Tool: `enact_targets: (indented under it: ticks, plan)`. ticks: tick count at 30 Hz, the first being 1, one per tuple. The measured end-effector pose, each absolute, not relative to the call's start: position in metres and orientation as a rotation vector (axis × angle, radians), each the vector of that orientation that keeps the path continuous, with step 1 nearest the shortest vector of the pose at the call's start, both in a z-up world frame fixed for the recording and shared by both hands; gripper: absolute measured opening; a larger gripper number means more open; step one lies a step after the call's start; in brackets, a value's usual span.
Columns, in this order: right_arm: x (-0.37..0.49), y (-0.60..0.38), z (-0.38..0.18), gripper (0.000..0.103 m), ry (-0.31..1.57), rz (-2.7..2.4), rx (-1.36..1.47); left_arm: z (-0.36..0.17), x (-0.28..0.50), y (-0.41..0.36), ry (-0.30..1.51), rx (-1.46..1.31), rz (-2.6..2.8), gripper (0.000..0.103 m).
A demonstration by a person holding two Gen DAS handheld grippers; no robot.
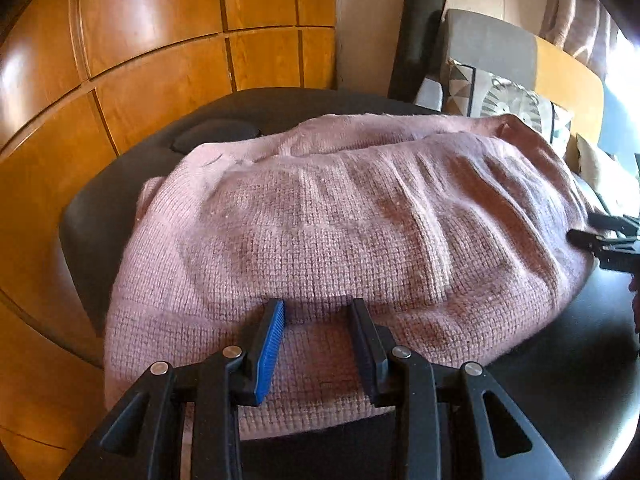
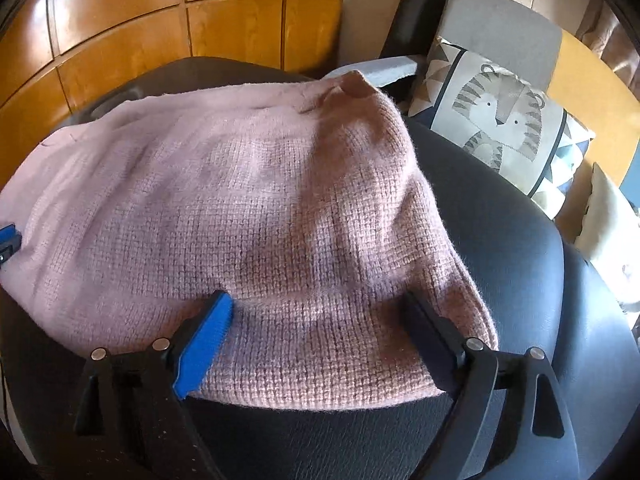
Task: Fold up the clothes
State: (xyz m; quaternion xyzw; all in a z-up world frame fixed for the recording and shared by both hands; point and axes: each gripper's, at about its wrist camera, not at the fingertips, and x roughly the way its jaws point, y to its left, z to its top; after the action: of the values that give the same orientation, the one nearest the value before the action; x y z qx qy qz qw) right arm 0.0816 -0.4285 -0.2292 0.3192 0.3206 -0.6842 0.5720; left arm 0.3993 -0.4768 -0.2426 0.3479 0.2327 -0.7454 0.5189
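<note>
1. Wall of glossy honey-coloured wooden panels [image 1: 160, 60], divided by dark grooves; fills the left and rear of the room.
2. Dark leather-like padded surface [image 2: 520, 240], rounded at its edges, faintly grained; bears the garment.
3. Left gripper [image 1: 318, 312], black frame with one blue ribbed pad and one dark pad; jaws part-way apart, set over the near hem of the garment. Whether the pads pinch the knit cannot be told.
4. Pink chunky-knit woollen sweater [image 1: 340, 220], coarse square stitch, slightly fuzzy; lies folded in a broad mound across the padded surface, a thick doubled edge nearest the cameras.
5. Right gripper [image 2: 320, 304], same build; jaws spread wide, straddling the near right edge of the sweater, pads not pressing it.
6. Black cylindrical roll [image 1: 420, 32], leaning upright against the pale wall behind.
7. Grey upholstered chair back [image 2: 500, 28].
8. Cushion printed with a grey striped tiger [image 2: 500, 120] and triangle border, propped just beside the padded surface.
</note>
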Motion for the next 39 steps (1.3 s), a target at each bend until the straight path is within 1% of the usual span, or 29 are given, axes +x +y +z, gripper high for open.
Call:
enact_targets:
  ticks: [4, 11, 17, 23, 25, 27, 31, 37, 39]
  plan:
    - [0.071, -0.445, -0.233, 0.09, 0.761, -1.611, 0.754, -0.242, 0.389, -0.488, 0.543, 0.841, -1.773, 0.035]
    - [0.063, -0.47, -0.24, 0.092, 0.771, -1.601, 0.758, -0.246, 0.385, -0.493, 0.586, 0.811, -1.759, 0.035]
    - [0.065, -0.462, -0.239, 0.092, 0.755, -1.592, 0.753, -0.243, 0.383, -0.494, 0.588, 0.831, -1.74, 0.034]
    - [0.073, -0.448, -0.234, 0.092, 0.752, -1.626, 0.823, -0.238, 0.373, -0.494, 0.608, 0.912, -1.659, 0.035]
    - [0.079, -0.439, -0.231, 0.092, 0.752, -1.639, 0.808, -0.238, 0.369, -0.492, 0.588, 0.939, -1.632, 0.035]
    - [0.084, -0.432, -0.225, 0.092, 0.744, -1.642, 0.794, -0.237, 0.365, -0.488, 0.563, 0.962, -1.611, 0.035]
    - [0.093, -0.418, -0.209, 0.092, 0.707, -1.653, 0.776, -0.227, 0.371, -0.478, 0.576, 0.935, -1.577, 0.035]
    - [0.119, -0.401, -0.17, 0.092, 0.65, -1.662, 0.699, -0.187, 0.374, -0.455, 0.48, 0.861, -1.528, 0.035]
    - [0.13, -0.396, -0.155, 0.092, 0.641, -1.656, 0.656, -0.172, 0.376, -0.448, 0.481, 0.824, -1.56, 0.035]
